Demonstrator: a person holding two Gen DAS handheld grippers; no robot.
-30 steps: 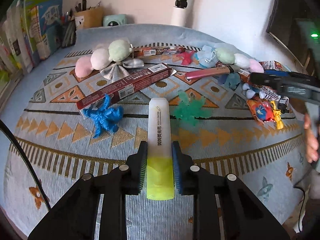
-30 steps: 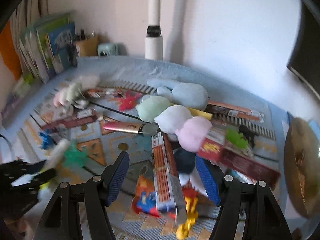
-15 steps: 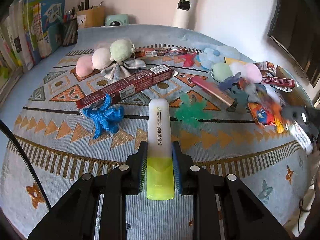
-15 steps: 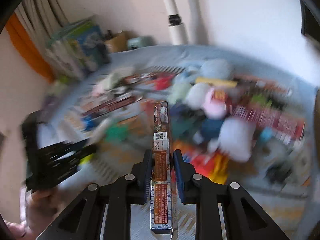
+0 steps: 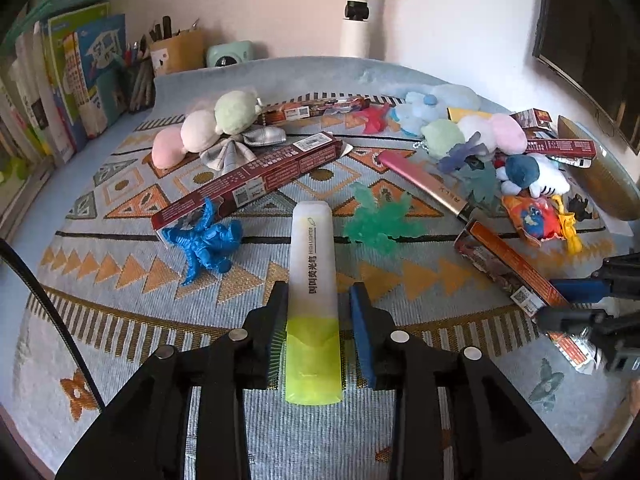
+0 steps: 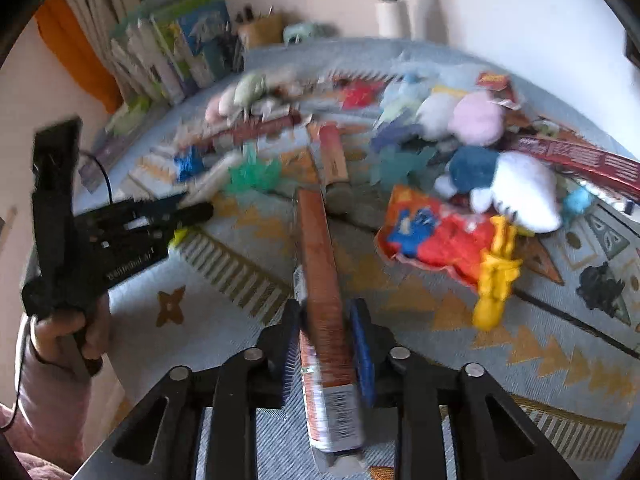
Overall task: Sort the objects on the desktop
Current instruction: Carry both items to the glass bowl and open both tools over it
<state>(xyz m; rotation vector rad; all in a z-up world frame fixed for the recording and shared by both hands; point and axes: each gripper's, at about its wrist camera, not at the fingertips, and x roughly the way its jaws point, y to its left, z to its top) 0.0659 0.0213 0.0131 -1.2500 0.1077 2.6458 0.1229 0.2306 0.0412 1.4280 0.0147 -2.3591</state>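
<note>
The left claw [image 5: 316, 326] is clamped on a highlighter [image 5: 313, 300], its ribbed pads pressing the flat sides of the pen. The highlighter is smooth plastic, a flattened bar with rounded corners: frosted white cap end pointing away, translucent yellow-green at the near end. Printed along the white part are the words "HIGH LIGHTER" and a line of Chinese characters. It hangs over the woven rug [image 5: 120, 312] that covers the worktop, a flat-weave cloth in pale blue with orange triangles, diamonds and striped bands.

Just left of the highlighter's far tip lies a blue rubbery figure [image 5: 206, 240] with splayed limbs; just right of the tip a translucent green spiky toy [image 5: 378, 224]. Beyond the tip, a long dark-red carton [image 5: 252, 178] lies slanted, with white barcode labels too small to read. Farther back to the left rest three soft round plush balls [image 5: 204, 130], pink, cream and green, in a row touching one another.

The right claw [image 6: 328, 346] is clamped on a long orange-brown carton [image 6: 322, 300], a slim rectangular cardboard box with a barcode on its near end; the print is blurred. From the left wrist view the same carton sits well to the highlighter's right. Right of this carton lie a crinkly red, blue and orange packet [image 6: 428, 236] and a yellow plastic toy [image 6: 496, 276].
</note>
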